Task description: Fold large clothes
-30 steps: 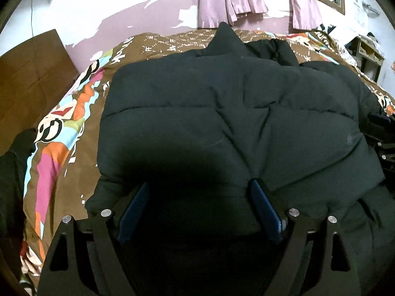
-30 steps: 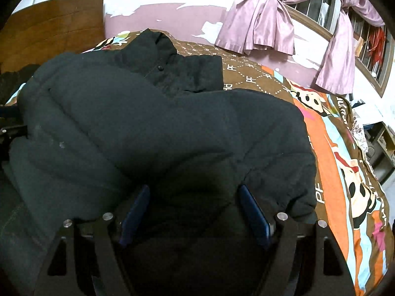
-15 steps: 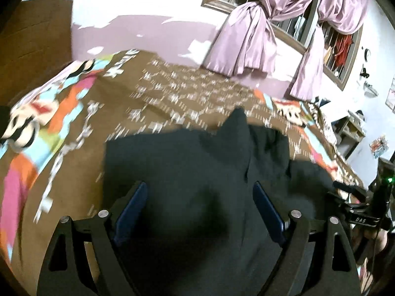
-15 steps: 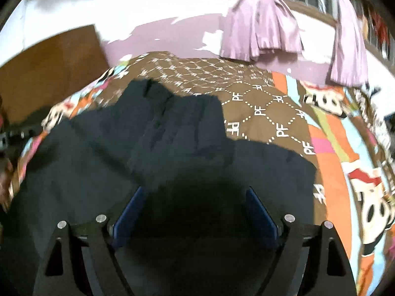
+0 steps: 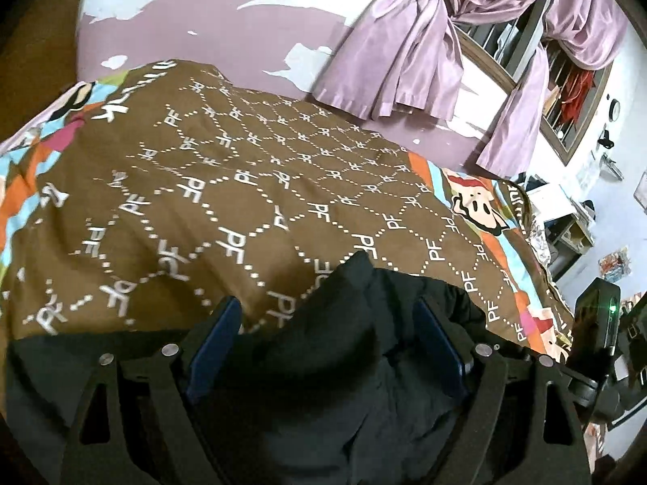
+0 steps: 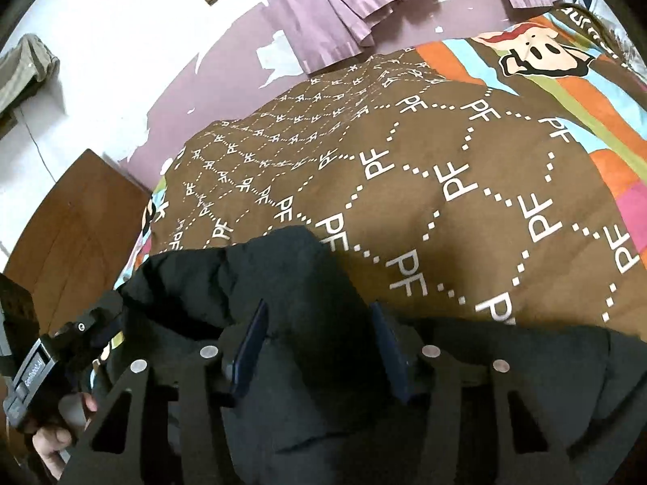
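Note:
A large black puffer jacket (image 5: 347, 347) lies on the bed with its collar end pointing up the bed; it also fills the lower part of the right wrist view (image 6: 307, 283). My left gripper (image 5: 327, 323) is open, its blue pads on either side of the jacket's collar area, not closed on it. My right gripper (image 6: 319, 323) is open too, its pads straddling a raised fold of the jacket. The other hand-held gripper shows at the right edge of the left wrist view (image 5: 598, 347) and at the left edge of the right wrist view (image 6: 48, 363).
The bed has a brown "PF" patterned cover (image 5: 226, 186) with colourful cartoon borders (image 6: 566, 64). Pink curtains (image 5: 404, 52) hang at a window behind. A wooden headboard (image 6: 68, 234) stands at the left. Shelves and clutter (image 5: 574, 226) stand beside the bed at the right.
Both grippers have moved up along the jacket toward its collar end. The views now show much more bare bed cover ahead and less jacket. Both stayed open.

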`<state>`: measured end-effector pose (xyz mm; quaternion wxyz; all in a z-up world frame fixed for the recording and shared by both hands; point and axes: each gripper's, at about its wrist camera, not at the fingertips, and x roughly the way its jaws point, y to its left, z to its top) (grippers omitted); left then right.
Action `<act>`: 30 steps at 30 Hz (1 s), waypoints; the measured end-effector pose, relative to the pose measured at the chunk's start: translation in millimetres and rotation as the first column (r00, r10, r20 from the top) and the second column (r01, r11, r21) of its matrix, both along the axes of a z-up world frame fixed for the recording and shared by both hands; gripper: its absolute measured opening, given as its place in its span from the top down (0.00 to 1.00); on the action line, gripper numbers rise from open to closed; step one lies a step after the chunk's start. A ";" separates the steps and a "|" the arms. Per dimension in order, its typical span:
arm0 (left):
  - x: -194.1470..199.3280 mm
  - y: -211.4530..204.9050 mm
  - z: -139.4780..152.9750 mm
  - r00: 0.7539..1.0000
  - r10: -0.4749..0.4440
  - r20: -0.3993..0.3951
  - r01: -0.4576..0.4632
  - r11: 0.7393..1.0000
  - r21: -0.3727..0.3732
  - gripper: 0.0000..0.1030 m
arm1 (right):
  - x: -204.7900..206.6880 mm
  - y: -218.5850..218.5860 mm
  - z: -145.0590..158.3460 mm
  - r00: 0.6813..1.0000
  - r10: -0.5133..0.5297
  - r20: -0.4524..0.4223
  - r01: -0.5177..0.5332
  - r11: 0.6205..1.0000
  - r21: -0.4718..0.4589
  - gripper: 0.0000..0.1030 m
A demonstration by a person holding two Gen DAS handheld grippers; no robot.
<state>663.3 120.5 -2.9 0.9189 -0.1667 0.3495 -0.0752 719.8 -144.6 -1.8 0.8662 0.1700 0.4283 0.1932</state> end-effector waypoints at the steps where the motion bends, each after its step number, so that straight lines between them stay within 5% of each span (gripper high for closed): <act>1: 2.7 -2.3 -1.9 1.000 -0.007 -0.007 0.007 1.000 0.005 0.50 | 1.5 -1.5 -0.3 1.000 -0.011 0.005 0.011 1.000 0.005 0.51; 5: 3.7 -4.0 -7.7 0.999 -0.009 -0.032 0.009 1.000 0.007 0.81 | 8.2 -7.6 -4.1 0.999 -0.045 -0.002 0.045 0.999 0.022 0.54; 6: 0.5 -1.4 -5.9 1.000 -0.005 -0.026 0.004 1.000 -0.013 0.85 | 8.1 -8.2 -4.8 0.999 -0.041 -0.004 0.041 0.999 0.035 0.60; 7: -3.1 -0.9 -4.4 1.000 -0.003 -0.018 0.002 1.000 -0.025 0.90 | 6.8 -8.9 -4.4 0.999 -0.033 -0.002 0.034 0.999 0.043 0.76; 9: -11.7 0.5 1.1 1.000 -0.004 -0.002 0.004 1.000 -0.008 0.94 | 1.1 -8.6 -0.1 1.000 -0.020 0.015 0.020 1.000 0.015 0.85; 15: -62.5 2.1 19.0 0.997 -0.079 0.019 0.077 0.993 0.095 0.95 | -58.5 -24.8 33.5 0.992 0.106 0.063 -0.099 0.989 -0.108 0.92; 18: -89.1 8.2 11.6 0.994 -0.108 -0.032 0.110 0.990 0.092 0.96 | -86.8 -27.6 38.5 0.981 0.176 0.080 -0.160 0.972 -0.174 0.92; 23: -113.9 -14.7 -14.4 0.973 -0.173 -0.151 0.203 0.955 0.215 0.96 | -123.5 -1.8 15.4 0.960 0.277 0.050 -0.238 0.892 -0.384 0.94; 30: -105.4 -26.3 -52.5 0.964 -0.188 -0.190 0.243 0.912 0.331 0.96 | -117.9 8.8 -23.6 0.959 0.283 0.004 -0.250 0.852 -0.460 0.94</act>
